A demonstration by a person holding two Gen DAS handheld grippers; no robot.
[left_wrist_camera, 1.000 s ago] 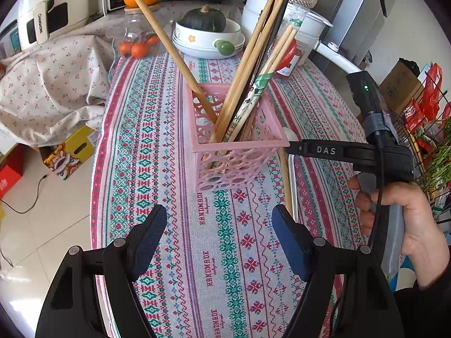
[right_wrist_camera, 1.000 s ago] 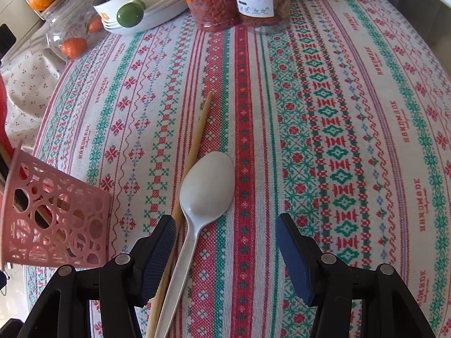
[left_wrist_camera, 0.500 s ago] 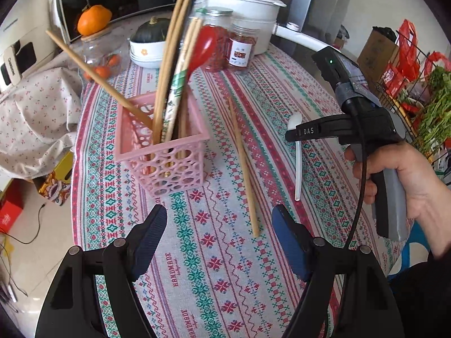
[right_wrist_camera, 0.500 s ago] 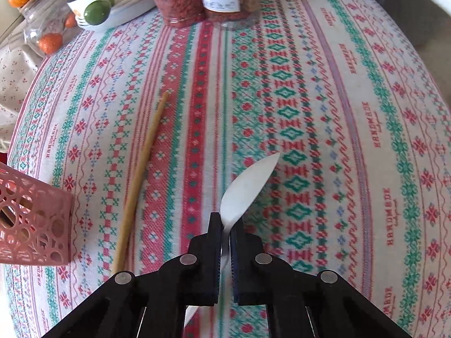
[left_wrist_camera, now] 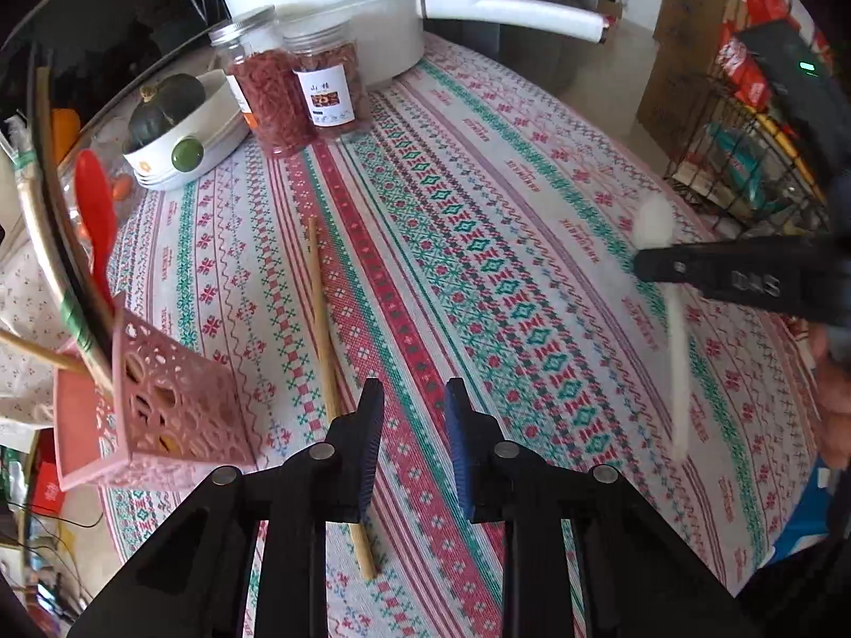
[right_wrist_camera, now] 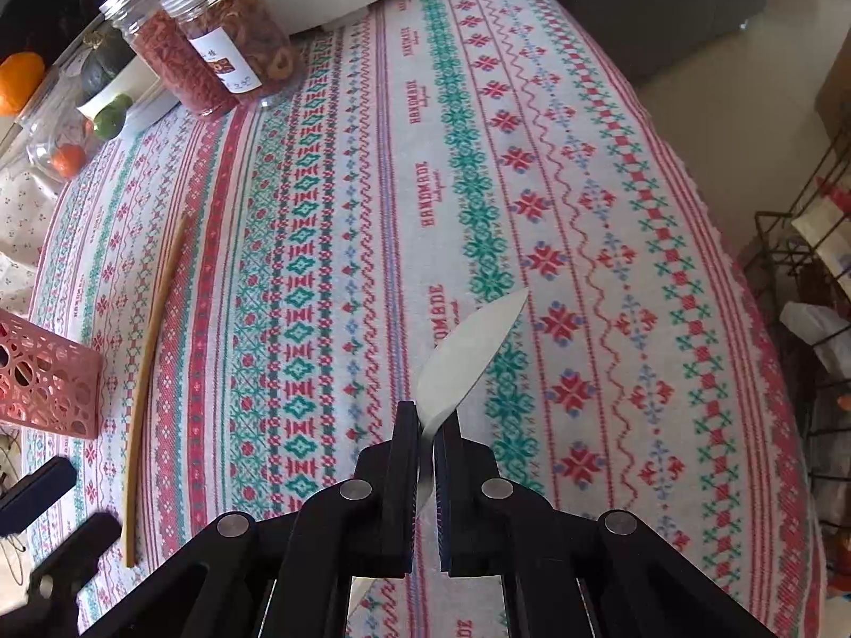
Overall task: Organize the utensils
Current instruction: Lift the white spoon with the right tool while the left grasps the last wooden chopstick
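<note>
My right gripper is shut on the handle of a white spoon, which hangs above the tablecloth; in the left wrist view this gripper and the blurred spoon are at the right. My left gripper points down at the cloth with its jaws closing and only cloth showing in the narrow gap. A wooden chopstick lies on the cloth and runs under the left finger. The pink basket at the left holds several chopsticks and a red spoon.
Two jars of dried red food, a white pot with a long handle and a bowl holding a green squash stand at the back. A wire rack stands off the table's right edge. The tablecloth is patterned.
The right gripper shut on the white spoon, lifted it off the cloth and carried it right. The left gripper swung right from the basket to over the chopstick, and its jaws narrowed.
</note>
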